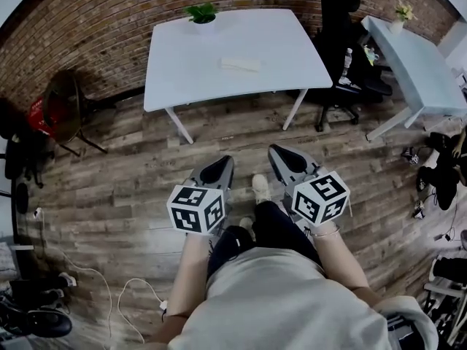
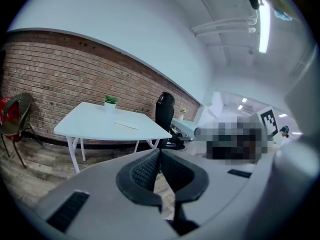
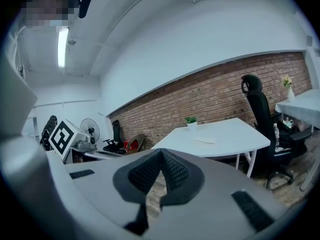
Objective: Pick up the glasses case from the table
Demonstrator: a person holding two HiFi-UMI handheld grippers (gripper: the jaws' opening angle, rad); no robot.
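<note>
We look down on a room floored in weathered wood planks [image 1: 124,188], backed by a red brick wall [image 1: 109,28] with white plaster above it. A white desk [image 1: 284,64] stands near the bricks, with a small potted plant [image 1: 202,13] at its far edge. A black office chair [image 1: 341,49] sits between it and a second white desk [image 1: 416,79]. A dark round-backed chair [image 1: 64,108] stands at left. A tube light [image 2: 263,26] glows overhead. What may be a pedestal fan [image 3: 90,130] stands farther off.

smooth matt table [image 1: 292,57], rough brick wall [image 1: 109,20], grainy wood plank floor [image 1: 131,173].
</note>
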